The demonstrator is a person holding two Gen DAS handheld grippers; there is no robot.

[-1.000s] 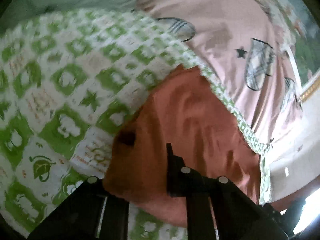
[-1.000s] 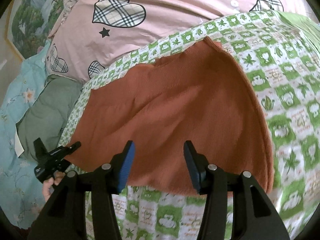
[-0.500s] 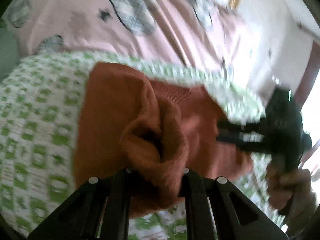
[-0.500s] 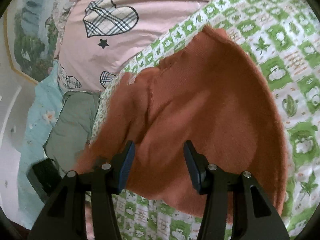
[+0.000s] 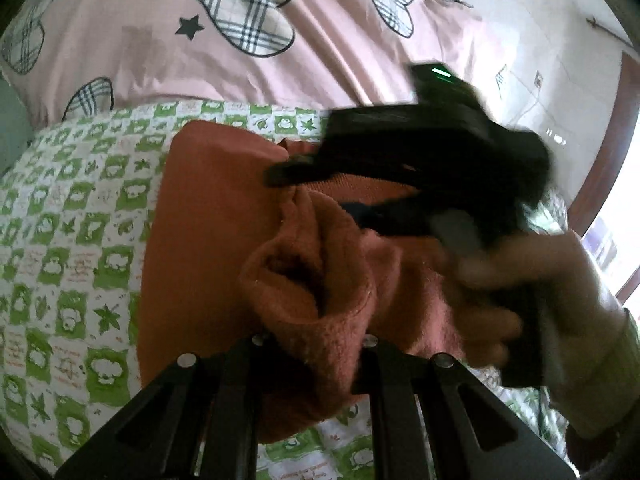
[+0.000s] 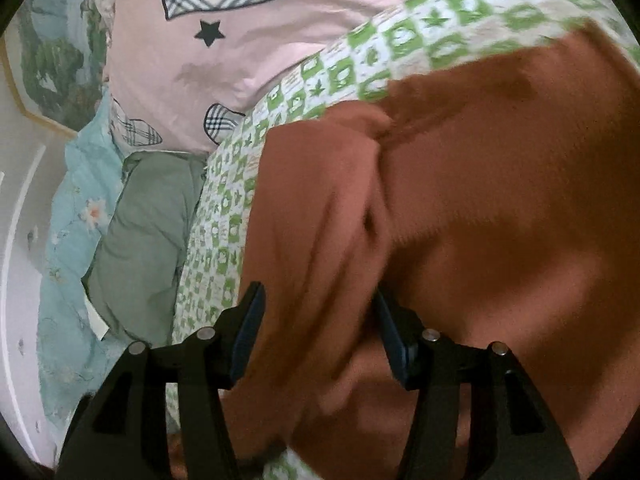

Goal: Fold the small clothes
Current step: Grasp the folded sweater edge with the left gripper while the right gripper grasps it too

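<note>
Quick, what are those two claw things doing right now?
Left gripper: shut on a bunched fold of the rust-red garment.
Right gripper: open, fingers apart over the same garment, gripping nothing.

The sweater (image 5: 208, 216) lies on the checked blanket (image 5: 68, 240). In the left wrist view the blanket shows at 9 o'clock of the sweater and along its far edge at 12 o'clock. The heart sheet (image 5: 320, 56) lies behind the blanket, at 12 o'clock. A bunched part of the sweater sits between the fingers of the left gripper (image 5: 312, 344), at 6 o'clock. The right gripper (image 5: 424, 168) is over the sweater at 2 o'clock, with the hand (image 5: 532, 300) on it at 4 o'clock.

In the right wrist view the right gripper (image 6: 320, 320) is at 6 o'clock with the sweater (image 6: 500, 220) between its fingers. The pillow (image 6: 148, 240) lies beside the blanket (image 6: 216, 248) at 9 o'clock. The flower quilt (image 6: 64, 264) lies left of the pillow.
</note>
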